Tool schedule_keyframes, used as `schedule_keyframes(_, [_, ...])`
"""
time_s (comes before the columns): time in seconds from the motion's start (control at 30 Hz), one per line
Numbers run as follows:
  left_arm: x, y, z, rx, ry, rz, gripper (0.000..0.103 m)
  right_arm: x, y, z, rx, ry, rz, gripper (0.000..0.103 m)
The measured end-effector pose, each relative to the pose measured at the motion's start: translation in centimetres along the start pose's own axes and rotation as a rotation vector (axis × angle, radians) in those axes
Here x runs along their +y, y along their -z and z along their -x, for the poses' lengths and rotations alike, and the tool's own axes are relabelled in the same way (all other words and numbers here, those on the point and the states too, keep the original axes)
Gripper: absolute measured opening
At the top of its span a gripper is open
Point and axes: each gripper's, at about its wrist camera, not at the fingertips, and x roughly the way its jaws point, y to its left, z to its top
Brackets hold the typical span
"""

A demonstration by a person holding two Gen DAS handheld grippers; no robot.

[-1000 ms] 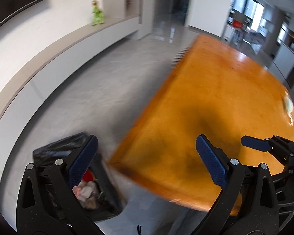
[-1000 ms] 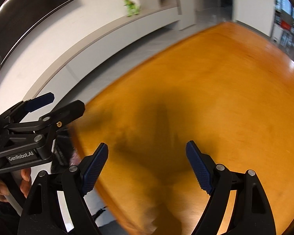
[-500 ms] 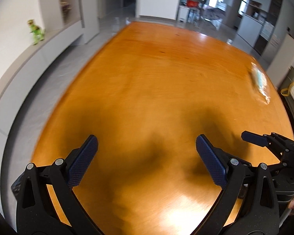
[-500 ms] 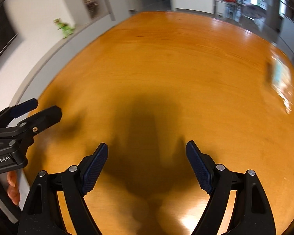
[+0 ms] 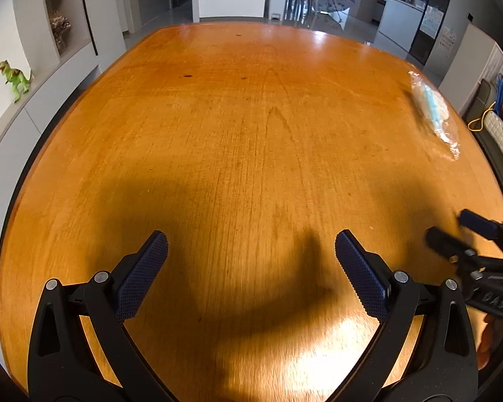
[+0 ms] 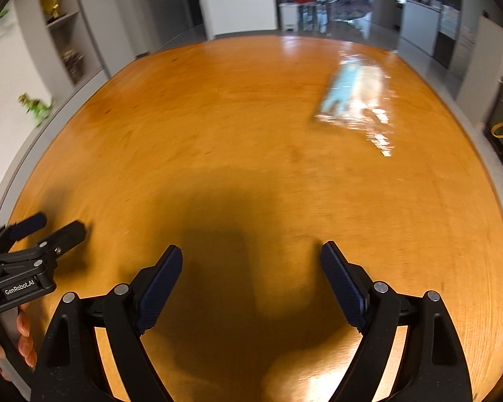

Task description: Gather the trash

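A clear plastic wrapper with a light blue item inside (image 5: 434, 114) lies on the orange wooden table (image 5: 244, 127) at the far right; it also shows in the right wrist view (image 6: 358, 100), ahead and to the right. My left gripper (image 5: 251, 258) is open and empty over the near part of the table. My right gripper (image 6: 251, 274) is open and empty, well short of the wrapper. Each gripper shows at the edge of the other's view, the right one (image 5: 452, 234) and the left one (image 6: 47, 231).
A green toy dinosaur (image 5: 13, 78) stands on a low white ledge to the left. Shelves (image 5: 58, 23) are at the back left. Chairs and cabinets (image 5: 298, 0) stand beyond the table's far end. A bag and seat (image 5: 501, 114) are at the right.
Both grippers have swung right, from the floor and black trash bin beside the table to over the table. The wrapper has come into view. Both stay open.
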Motion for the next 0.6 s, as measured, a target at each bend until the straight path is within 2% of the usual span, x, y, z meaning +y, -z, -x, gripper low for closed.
schedule_keyframes(0.1, [0.3, 0.0, -0.6, -0.001, -0.018, 0.006, 0.097, -1.5, 0.8, 0.4, -0.026, 0.044, -0.019, 0.088])
schedule_keyframes(0.2, [0.6, -0.1, -0.7, -0.01, -0.048, -0.004, 0.097, -0.9, 0.8, -0.2, -0.043, 0.1, -0.003, 0.092])
schedule_keyframes(0.33, [0.6, 0.0, -0.8, -0.025, -0.064, -0.007, 0.097, -2.6, 1.0, 0.0, -0.034, 0.099, -0.009, 0.1])
schedule_keyframes(0.6, [0.4, -0.2, -1.0, -0.024, -0.068, -0.003, 0.097, -2.2, 0.7, -0.2, -0.029, 0.103, -0.008, 0.1])
